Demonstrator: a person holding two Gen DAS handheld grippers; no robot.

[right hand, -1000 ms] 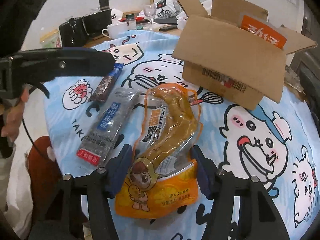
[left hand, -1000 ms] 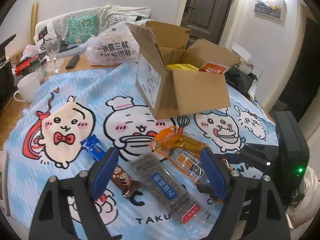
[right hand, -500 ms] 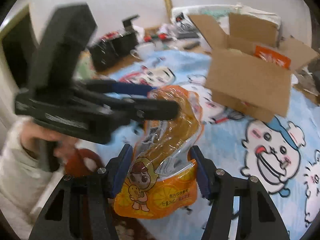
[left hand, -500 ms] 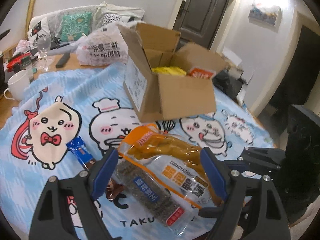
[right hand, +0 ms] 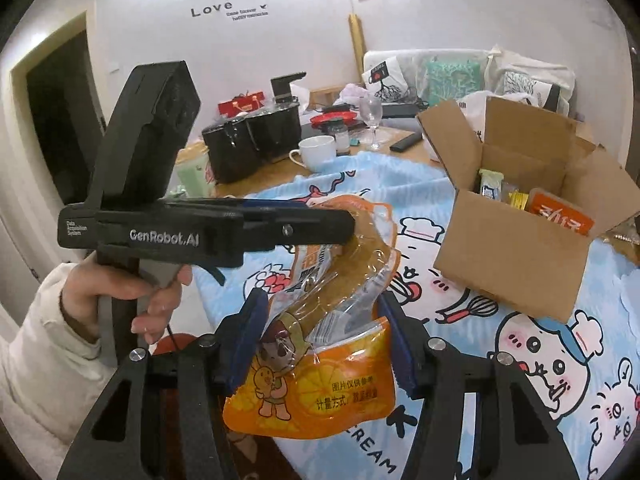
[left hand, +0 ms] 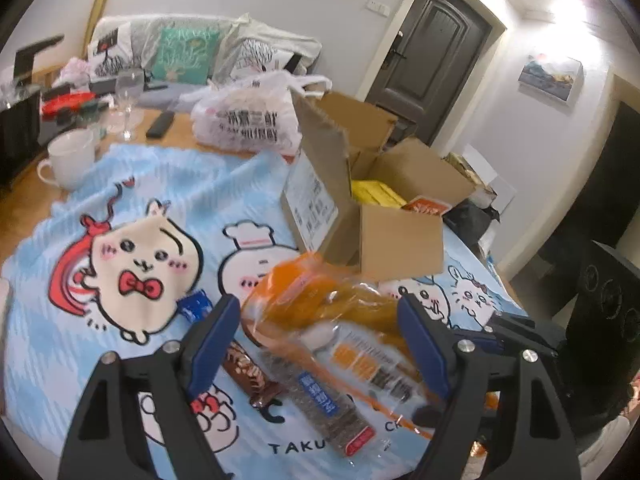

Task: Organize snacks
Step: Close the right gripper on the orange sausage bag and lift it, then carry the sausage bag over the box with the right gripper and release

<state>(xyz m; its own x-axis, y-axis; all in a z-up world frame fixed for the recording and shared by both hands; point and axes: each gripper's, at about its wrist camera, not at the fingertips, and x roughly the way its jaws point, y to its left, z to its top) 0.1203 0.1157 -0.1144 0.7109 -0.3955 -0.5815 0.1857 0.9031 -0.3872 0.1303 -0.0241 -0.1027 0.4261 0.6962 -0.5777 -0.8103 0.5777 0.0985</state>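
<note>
Snacks first: your cardboard box point(right hand: 516, 248) sits open mid-tablecloth point(left hand: 120, 176). Orange pouch point(right hand: 320, 364) has come up off the cloth since a second ago, so boxing looks next. Right gripper point(right hand: 320, 344) just squeezed tighter onto it; left gripper point(left hand: 320, 344) gapes wide around its top, not pinching.

We look from behind the left claw point(left hand: 320, 344), tilted down across the table point(left hand: 36, 196) toward the cardboard box point(left hand: 400, 240) and the dark door point(left hand: 432, 60). Behind the right claw point(right hand: 320, 336) we face the box point(right hand: 516, 248) and the sofa point(right hand: 460, 72), with the left claw point(right hand: 340, 220) crossing close by. Both near views share the orange snack pouch point(left hand: 320, 304), box, cartoon cloth point(left hand: 120, 208) and white mug point(left hand: 68, 160).
</note>
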